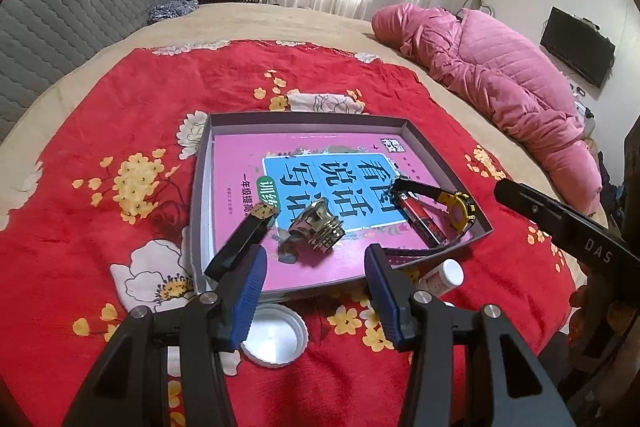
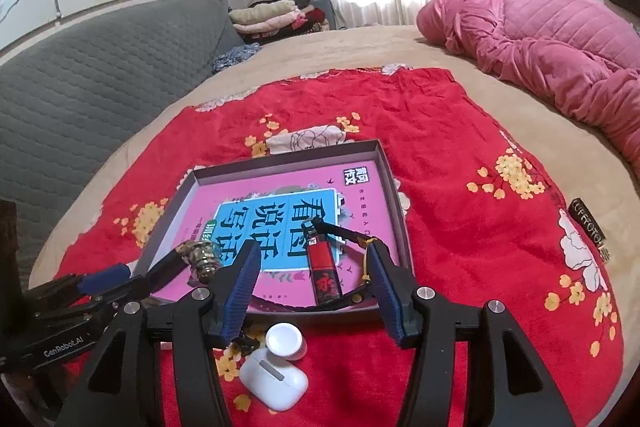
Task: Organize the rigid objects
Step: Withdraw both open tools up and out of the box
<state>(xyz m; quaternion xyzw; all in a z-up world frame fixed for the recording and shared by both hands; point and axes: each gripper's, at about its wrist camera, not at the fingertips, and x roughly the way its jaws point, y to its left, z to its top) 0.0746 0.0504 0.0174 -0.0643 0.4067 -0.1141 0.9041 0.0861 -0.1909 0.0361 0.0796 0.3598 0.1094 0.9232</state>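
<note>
A grey tray lined with a pink book holds a metal ornament, a black bar, a red lighter and a yellow watch. My left gripper is open and empty over the tray's near edge, just short of the ornament. My right gripper is open and empty above the tray's near edge, the red lighter between its fingers' line. A white bottle and white earbud case lie below it on the red cloth.
A white round lid lies on the red cloth under my left gripper; the white bottle lies by the tray corner. A pink quilt lies at the right. A grey headboard stands at the left.
</note>
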